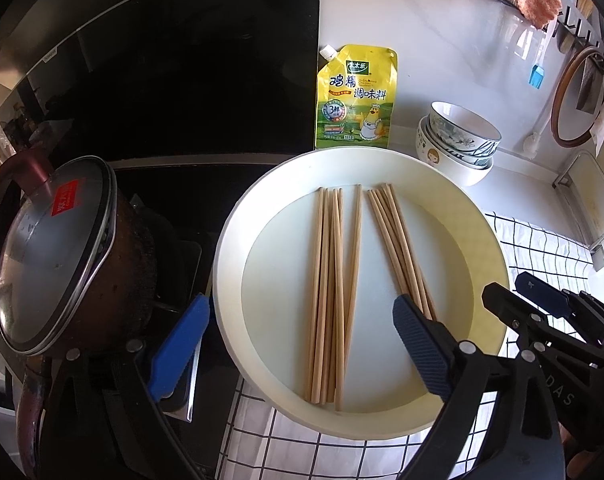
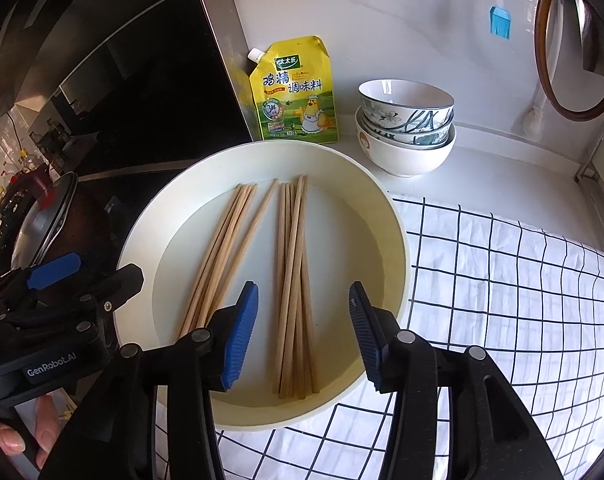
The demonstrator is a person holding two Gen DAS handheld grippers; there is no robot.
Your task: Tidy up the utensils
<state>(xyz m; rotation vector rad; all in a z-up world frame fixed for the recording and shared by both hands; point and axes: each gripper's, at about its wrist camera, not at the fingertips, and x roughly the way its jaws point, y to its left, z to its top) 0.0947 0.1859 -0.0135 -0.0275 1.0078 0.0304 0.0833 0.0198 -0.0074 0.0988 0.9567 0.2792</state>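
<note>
Nearest the lens in the left wrist view, the left gripper has ribbed blue rubber pads on black plastic arms; its jaws stand spread very wide and empty, one pad outside the plate's rim toward the pot, the other over the plate. The right gripper, of the same make, hangs with its jaws parted and pressing on nothing, the near ends of one chopstick bundle lying below the gap.

The wooden chopsticks lie flat in a round, shallow, cream plate with a raised rim. They form two loose bundles with a single stick between them, close beside the pot-side bundle. They are slender, pale and straight, with long axes running from the near rim toward the far rim and the bundles spreading slightly apart at the far ends.

The plate sits partly on a white cloth with a dark grid. Beyond it stand a glossy yellow seasoning pouch and stacked ceramic bowls. A lidded metal pot stands at the side.
</note>
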